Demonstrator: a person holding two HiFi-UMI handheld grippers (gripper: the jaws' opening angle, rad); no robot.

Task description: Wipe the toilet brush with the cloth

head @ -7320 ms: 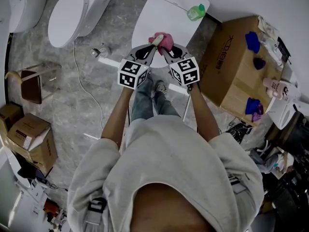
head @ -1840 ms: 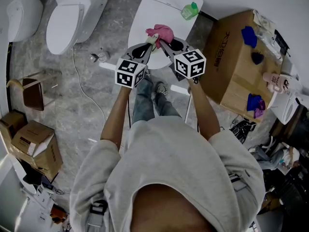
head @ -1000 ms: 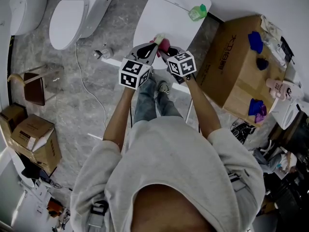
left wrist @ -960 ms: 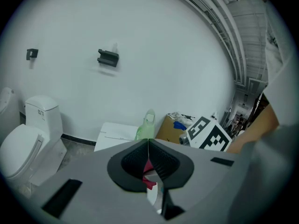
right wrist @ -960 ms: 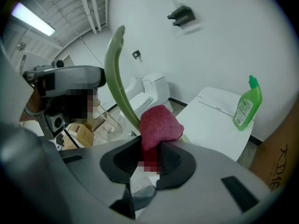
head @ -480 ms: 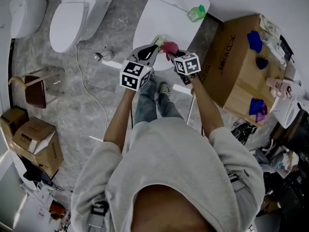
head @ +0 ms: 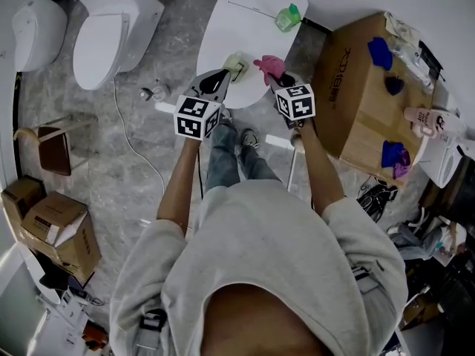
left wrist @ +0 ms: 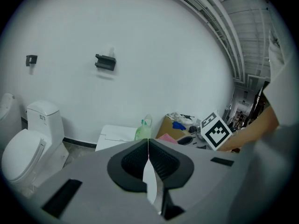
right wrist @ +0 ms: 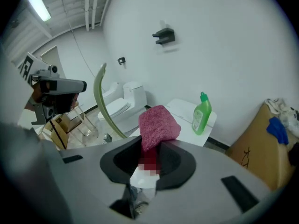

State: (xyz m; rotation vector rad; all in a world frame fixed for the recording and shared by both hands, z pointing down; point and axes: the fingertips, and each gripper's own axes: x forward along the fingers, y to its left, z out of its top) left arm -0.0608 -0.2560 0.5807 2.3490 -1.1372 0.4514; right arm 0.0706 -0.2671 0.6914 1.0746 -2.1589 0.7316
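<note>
left gripper point(left wrist: 148, 143): jaws pressed together on the pale green curved plastic toilet brush point(right wrist: 100, 101), over the white table's point(head: 245, 21) near edge | right gripper point(right wrist: 152, 146): pinching the pink woven cloth point(right wrist: 158, 125), over the same edge, just beside the brush, not touching it

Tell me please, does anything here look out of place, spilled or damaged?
Nothing stands out. The right gripper holds the pink cloth, the left gripper holds the toilet brush, and the green bottle stands upright on the white table.
</note>
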